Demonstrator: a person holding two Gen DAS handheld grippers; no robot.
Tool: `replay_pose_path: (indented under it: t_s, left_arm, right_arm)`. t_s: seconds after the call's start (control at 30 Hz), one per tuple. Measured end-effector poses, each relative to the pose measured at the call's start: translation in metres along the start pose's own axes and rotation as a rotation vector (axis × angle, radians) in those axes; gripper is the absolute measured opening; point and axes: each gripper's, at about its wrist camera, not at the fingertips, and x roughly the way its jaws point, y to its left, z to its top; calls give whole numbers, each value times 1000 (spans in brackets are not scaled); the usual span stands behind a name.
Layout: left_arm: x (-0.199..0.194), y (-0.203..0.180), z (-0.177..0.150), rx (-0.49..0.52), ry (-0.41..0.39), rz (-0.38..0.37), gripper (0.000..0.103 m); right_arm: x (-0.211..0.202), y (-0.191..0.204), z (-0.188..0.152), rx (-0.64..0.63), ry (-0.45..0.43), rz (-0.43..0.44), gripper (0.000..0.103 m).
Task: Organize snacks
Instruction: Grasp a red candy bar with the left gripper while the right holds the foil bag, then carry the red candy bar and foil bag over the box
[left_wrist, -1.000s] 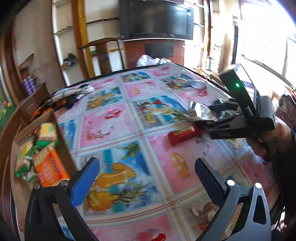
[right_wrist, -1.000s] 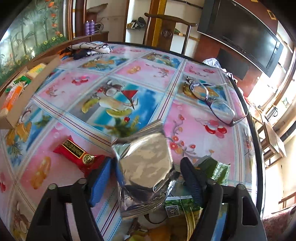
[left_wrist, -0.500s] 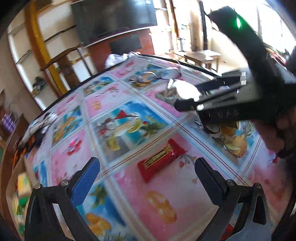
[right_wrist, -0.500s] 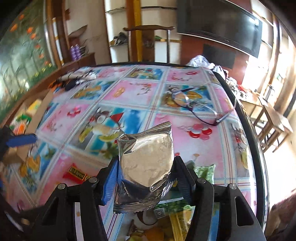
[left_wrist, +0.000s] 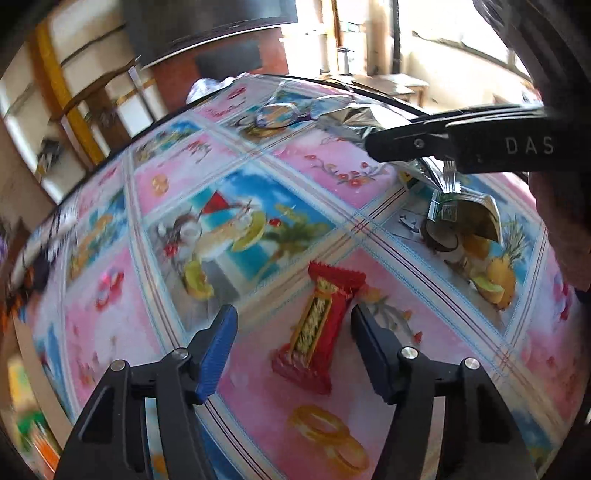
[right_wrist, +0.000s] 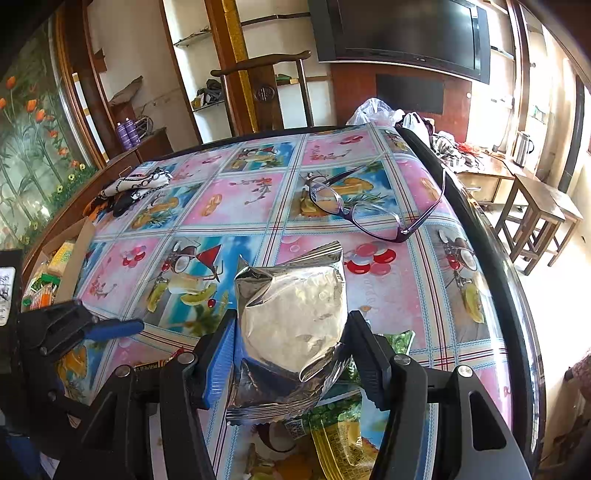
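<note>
Jaws of our left gripper (left_wrist: 291, 334) had just been closing around the red snack bar (left_wrist: 320, 326) lying mid-table, not yet pinching it, while our right gripper (right_wrist: 291, 354) clamped the silver snack pouch (right_wrist: 291, 317) aloft.

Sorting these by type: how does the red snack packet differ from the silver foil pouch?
The red snack packet is slim, flat and printed with a gold panel; the silver foil pouch is puffy, crinkled and plain. The red snack packet lies on the table between the left gripper jaws, which have just been closing, not yet touching; the silver foil pouch is clamped in the right gripper. Both look sealed.
</note>
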Motion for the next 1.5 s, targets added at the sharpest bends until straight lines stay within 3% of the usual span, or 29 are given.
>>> replay_pose_path:
  t_s: [0.1, 0.2, 0.33, 0.5, 0.73, 0.97, 1.03, 1.23, 1.5]
  left_arm:
    - [-5, -3, -7, -110, -13, -10, 40]
    - [-7, -11, -7, -150, -30, 27, 28]
    - [-6, -14, -7, -172, -54, 33, 21]
    - [-8, 5, -10, -248, -71, 47, 19]
    - [-29, 45, -18, -414, -169, 146, 19]
    - [-38, 55, -20, -440, -185, 171, 19]
    - [-42, 51, -19, -421, -203, 219, 19]
    - [-53, 40, -18, -350, -286, 461, 19]
    - [-61, 38, -17, -311, -331, 574, 19]
  right_arm:
    - [-1, 3, 0, -2, -2, 6, 62]
    - [-2, 10, -2, -23, -3, 18, 62]
    - [2, 23, -8, -54, 8, 14, 62]
    - [6, 28, -11, -74, 10, 0, 62]
    - [6, 35, -14, -83, 0, 10, 62]
    - [5, 50, -18, -133, -22, 21, 62]
    - [4, 51, -17, -131, -28, 21, 62]
    - [-3, 55, -19, -139, -61, 38, 62]
    - [-7, 78, -27, -211, -92, 60, 62]
